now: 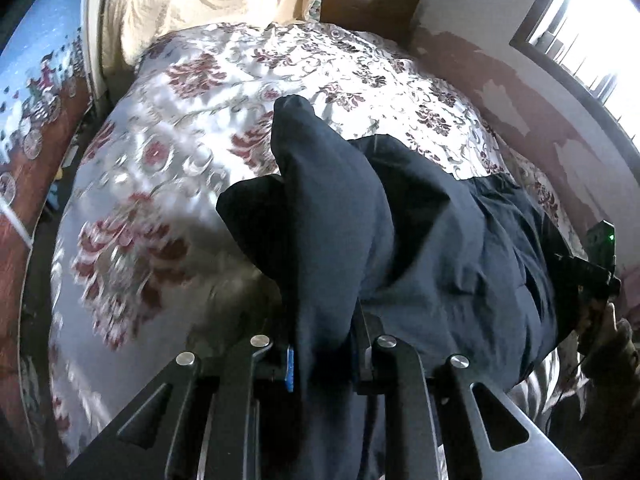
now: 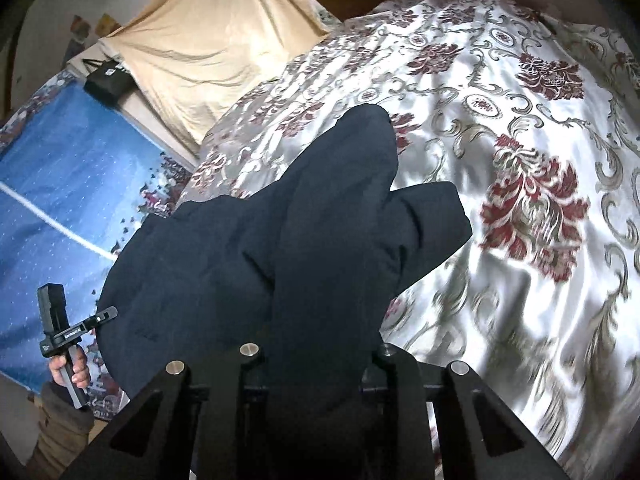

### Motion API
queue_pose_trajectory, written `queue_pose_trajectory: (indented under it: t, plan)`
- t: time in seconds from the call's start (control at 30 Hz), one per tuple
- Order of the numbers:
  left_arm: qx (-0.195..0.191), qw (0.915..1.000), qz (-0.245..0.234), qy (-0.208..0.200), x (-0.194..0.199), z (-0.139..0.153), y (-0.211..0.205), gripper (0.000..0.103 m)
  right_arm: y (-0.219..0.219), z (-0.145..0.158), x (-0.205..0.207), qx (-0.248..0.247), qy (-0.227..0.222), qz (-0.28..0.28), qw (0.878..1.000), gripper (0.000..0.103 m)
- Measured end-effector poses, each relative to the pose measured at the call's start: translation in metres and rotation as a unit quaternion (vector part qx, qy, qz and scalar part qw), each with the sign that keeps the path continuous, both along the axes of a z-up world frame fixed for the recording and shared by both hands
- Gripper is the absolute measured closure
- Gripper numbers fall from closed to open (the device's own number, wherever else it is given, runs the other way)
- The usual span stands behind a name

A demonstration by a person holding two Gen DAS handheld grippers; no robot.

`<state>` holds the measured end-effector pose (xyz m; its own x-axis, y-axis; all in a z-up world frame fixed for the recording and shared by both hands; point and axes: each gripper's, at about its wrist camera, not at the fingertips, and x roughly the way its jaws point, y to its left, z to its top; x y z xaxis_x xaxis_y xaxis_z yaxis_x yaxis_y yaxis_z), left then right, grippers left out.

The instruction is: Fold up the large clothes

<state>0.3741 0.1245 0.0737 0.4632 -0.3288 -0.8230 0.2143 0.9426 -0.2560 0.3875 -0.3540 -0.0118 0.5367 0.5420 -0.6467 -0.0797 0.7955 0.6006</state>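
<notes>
The left claw (image 1: 322,344) and right claw (image 2: 316,344) each pinch the dark garment (image 1: 420,240) (its folds bury both sets of fingertips) above the floral bedspread (image 1: 180,128).

A large dark navy cloth garment (image 1: 420,240) is spread over a floral satin bedspread (image 1: 168,168), with a cream draped sheet (image 2: 208,40) behind it.

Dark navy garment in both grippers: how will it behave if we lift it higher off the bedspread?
Likely floppy: the navy garment sags between the left gripper and right gripper, with loose ends drooping. Probably light, since it bunches in soft folds. It may slide easily, because the bedspread looks glossy.
</notes>
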Motion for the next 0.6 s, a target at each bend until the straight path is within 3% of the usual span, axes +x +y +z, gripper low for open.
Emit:
queue_pose_trajectory:
  t: [0.2,0.27,0.37,0.5,0.53,0.6]
  plan:
    - [-0.002,0.9998,0.015,0.013,-0.045,-0.01,0.019,0.087,0.025,-0.005,-0.035,-0.027,0.007,0.009,1.0,0.08]
    - [0.007,0.9991,0.026,0.032,-0.051,-0.024,0.02,0.085,0.03,-0.017,-0.039,-0.048,0.026,0.003,0.998,0.078]
    - [0.009,0.9978,0.059,0.026,-0.057,-0.036,0.024,0.077,0.033,-0.031,-0.044,-0.085,0.042,-0.015,0.995,0.07]
    - [0.01,0.995,0.099,0.012,-0.066,-0.034,0.031,0.061,0.03,-0.036,-0.055,-0.133,0.043,-0.051,0.989,0.048]
    - [0.016,0.9942,0.107,0.005,-0.07,-0.032,0.031,0.054,0.029,-0.035,-0.06,-0.147,0.037,-0.054,0.987,0.036]
    - [0.028,0.9924,0.12,-0.009,-0.078,-0.028,0.034,0.045,0.031,-0.03,-0.072,-0.163,0.02,-0.057,0.985,0.02]
